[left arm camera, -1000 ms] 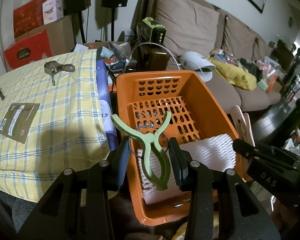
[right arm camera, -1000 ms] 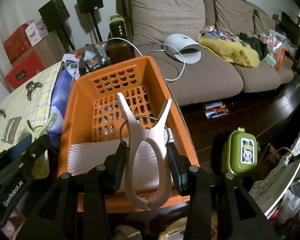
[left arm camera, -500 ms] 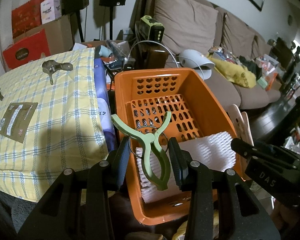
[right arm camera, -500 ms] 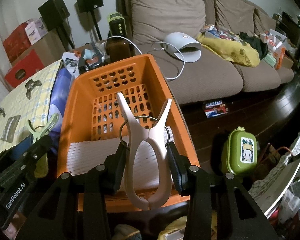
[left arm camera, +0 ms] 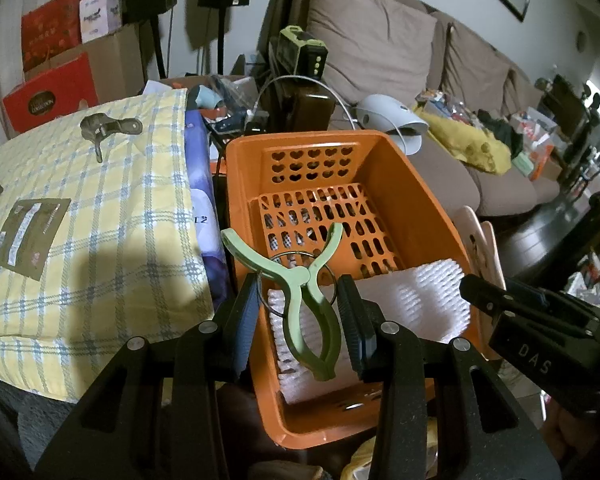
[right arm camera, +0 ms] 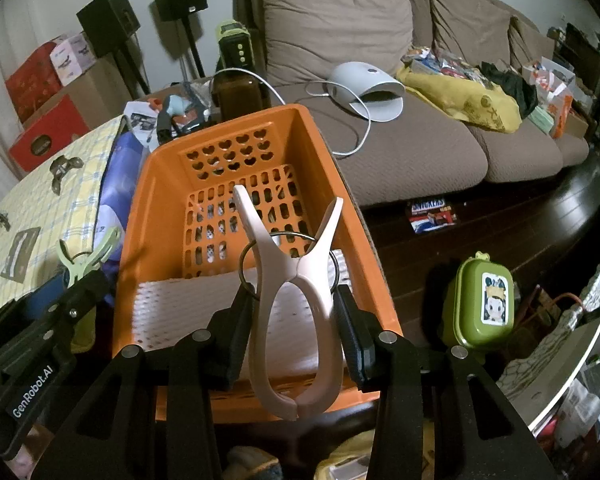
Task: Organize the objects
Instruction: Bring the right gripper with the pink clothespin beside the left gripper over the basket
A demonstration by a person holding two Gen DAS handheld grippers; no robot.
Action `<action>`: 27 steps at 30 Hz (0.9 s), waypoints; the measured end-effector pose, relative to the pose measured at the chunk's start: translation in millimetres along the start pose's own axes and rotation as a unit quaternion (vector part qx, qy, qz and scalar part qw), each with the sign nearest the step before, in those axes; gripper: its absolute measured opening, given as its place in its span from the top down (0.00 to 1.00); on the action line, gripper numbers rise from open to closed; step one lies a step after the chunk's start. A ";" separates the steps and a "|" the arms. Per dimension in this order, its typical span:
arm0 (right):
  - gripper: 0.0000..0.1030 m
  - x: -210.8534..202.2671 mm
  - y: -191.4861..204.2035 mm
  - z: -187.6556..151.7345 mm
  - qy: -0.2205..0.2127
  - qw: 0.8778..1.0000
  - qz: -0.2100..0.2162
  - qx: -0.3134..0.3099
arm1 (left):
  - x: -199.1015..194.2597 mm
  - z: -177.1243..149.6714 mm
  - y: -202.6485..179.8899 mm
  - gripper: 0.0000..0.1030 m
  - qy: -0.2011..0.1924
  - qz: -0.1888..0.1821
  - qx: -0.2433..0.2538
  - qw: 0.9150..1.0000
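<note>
"DAS" is read on the right gripper (left arm camera: 496, 276) (clamped on a pink clip (right arm camera: 296, 312)), "GenRobot.AI" on the left gripper (left arm camera: 300, 312), clamped on a green clip (left arm camera: 304, 300).

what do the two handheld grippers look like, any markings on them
Both are matte black plastic with angular cut-out fingers, silver screw heads and ribbed dark pads. The left gripper reads "GenRobot.AI" in white along its side; the right gripper reads "DAS".
</note>
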State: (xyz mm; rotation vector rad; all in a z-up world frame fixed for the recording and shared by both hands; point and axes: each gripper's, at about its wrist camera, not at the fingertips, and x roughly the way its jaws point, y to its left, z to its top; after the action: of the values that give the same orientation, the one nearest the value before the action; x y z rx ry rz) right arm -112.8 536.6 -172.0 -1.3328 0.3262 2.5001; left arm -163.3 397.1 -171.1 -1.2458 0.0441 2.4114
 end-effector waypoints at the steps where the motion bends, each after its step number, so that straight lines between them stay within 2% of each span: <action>1: 0.60 0.4 0.7 -0.5 0.001 1.000 0.000 0.000 | 0.7 -0.7 -0.2 0.65 0.001 0.000 0.001 1.000; 27: 0.60 5.3 -0.9 -3.0 0.018 1.000 -0.004 -0.009 | 7.0 -8.6 -3.8 0.65 0.011 -0.001 0.004 1.000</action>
State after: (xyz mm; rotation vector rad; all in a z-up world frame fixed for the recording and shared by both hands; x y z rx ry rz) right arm -113.0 537.2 -178.2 -1.3850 0.3058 2.4796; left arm -158.8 401.2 -181.0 -1.2681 0.0571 2.3933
